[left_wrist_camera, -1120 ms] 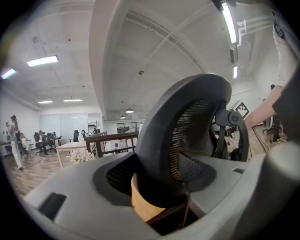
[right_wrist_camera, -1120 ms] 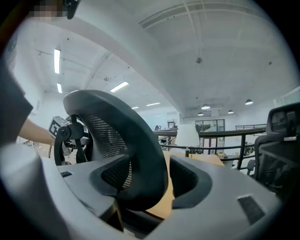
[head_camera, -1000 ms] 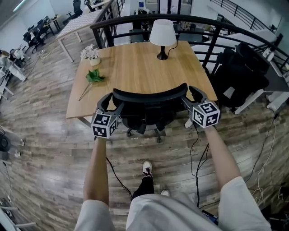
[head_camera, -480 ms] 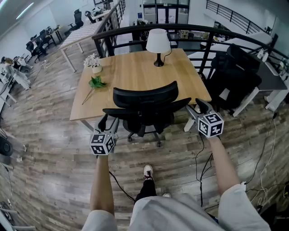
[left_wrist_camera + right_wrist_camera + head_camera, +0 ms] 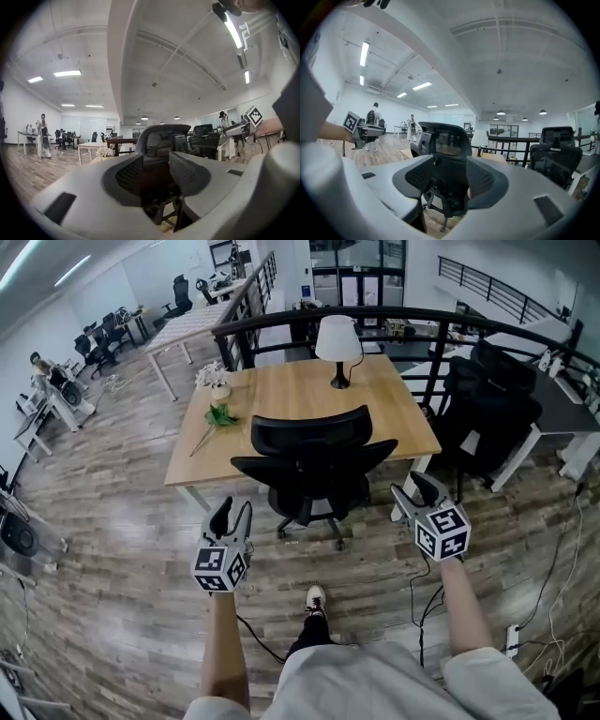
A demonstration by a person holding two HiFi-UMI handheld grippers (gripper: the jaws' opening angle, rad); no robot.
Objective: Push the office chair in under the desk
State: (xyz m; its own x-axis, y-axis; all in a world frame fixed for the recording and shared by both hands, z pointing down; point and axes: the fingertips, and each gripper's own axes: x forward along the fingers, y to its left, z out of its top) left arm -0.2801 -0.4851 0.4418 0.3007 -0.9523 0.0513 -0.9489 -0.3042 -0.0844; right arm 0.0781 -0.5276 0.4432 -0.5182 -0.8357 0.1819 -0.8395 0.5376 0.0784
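Our left claw [image 5: 232, 512] hangs empty, its jaws partly apart and just closing. The office chair [image 5: 314, 460] sits tucked against the worktop [image 5: 281, 390], apparently pushed in, so our right claw [image 5: 417, 488] hangs clear too, empty and narrowing.

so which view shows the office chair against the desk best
The head view: it takes in the whole office chair from above, at the desk edge. Both gripper views show the chair only from behind, mostly backrest and base.
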